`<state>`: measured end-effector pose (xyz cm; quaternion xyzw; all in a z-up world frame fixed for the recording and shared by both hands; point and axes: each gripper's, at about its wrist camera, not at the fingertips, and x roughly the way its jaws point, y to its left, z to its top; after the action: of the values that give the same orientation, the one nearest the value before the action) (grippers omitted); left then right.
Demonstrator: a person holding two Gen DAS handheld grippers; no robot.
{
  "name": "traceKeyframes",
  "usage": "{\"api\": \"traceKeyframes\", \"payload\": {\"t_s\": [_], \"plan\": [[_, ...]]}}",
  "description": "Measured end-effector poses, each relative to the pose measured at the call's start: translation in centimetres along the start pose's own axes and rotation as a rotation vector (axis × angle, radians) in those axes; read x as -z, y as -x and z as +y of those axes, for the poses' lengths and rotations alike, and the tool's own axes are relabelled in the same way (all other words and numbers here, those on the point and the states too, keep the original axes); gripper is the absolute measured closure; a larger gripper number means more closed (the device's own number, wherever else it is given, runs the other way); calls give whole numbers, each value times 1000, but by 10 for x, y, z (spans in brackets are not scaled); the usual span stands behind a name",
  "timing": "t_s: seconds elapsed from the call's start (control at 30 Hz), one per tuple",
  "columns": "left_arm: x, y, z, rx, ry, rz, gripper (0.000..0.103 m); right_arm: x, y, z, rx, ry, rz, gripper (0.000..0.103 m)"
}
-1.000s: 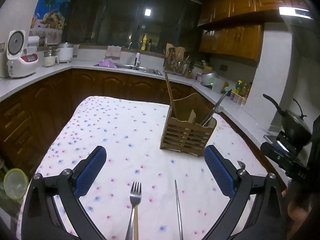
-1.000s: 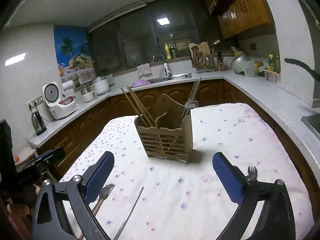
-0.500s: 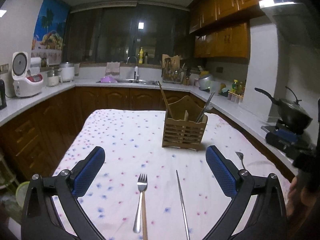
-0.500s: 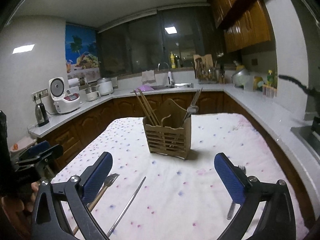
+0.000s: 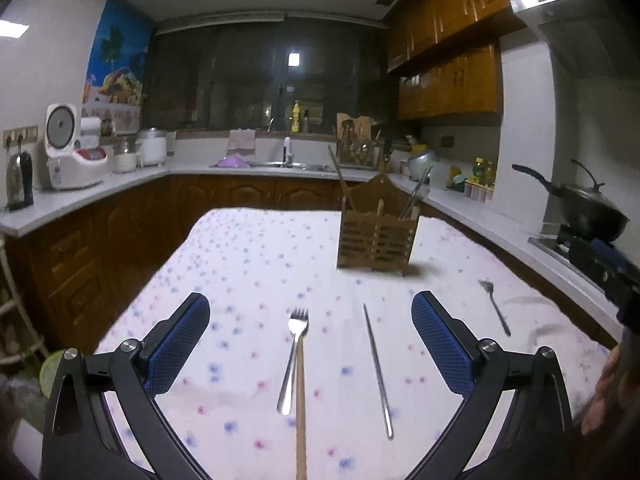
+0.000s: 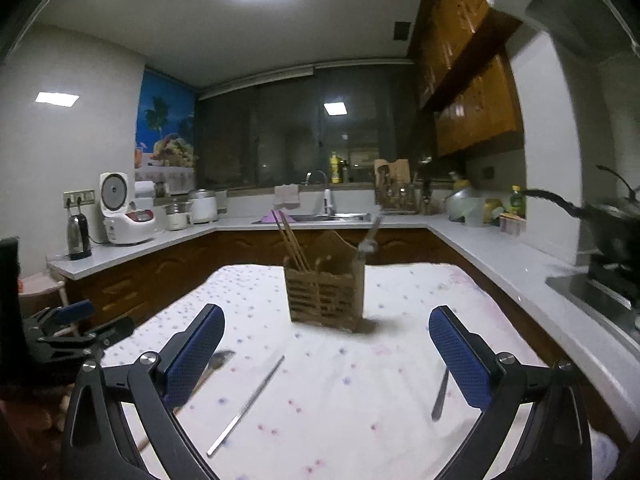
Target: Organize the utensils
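A table [image 5: 248, 264] under a white cloth dotted with small pink and blue flowers stands in the middle of a dim kitchen, with dark wood cabinets and a pale worktop running round three sides. A rice cooker [image 5: 72, 152] and a kettle [image 5: 20, 180] sit on the worktop at the left, a sink [image 5: 280, 166] lies under the dark window, and a black wok [image 5: 588, 212] rests on the stove at the right. A slatted wooden holder [image 5: 376, 240] stands upright toward the far half of the cloth, with chopsticks leaning out of its left side and metal utensils out of its right. The left claw [image 5: 310, 344] hovers over the near edge, wide open and empty. Between its blue pads lie a fork [image 5: 294, 356] with a wooden chopstick [image 5: 301, 408] touching it, and just to their right a metal chopstick [image 5: 378, 368]. A second fork [image 5: 494, 306] lies outside the right pad, well apart from the rest. The right claw [image 6: 326, 360] is likewise wide open and holds nothing; the metal chopstick lies slanted between its pads, the second fork's handle shows just inside its right pad, and the holder stands beyond.
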<state>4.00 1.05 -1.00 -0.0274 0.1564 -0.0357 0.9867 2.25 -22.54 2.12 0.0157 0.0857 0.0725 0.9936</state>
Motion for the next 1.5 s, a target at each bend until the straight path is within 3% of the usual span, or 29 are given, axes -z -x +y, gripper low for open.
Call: {"api": "traceKeyframes", "payload": {"t_s": [0.47, 1.5], "plan": [[41, -1, -2, -53, -52, 77, 0, 63, -10, 2, 16, -17, 161, 0], [48, 11, 2, -86, -83, 77, 0, 67, 5, 2, 13, -36, 140, 0]]}}
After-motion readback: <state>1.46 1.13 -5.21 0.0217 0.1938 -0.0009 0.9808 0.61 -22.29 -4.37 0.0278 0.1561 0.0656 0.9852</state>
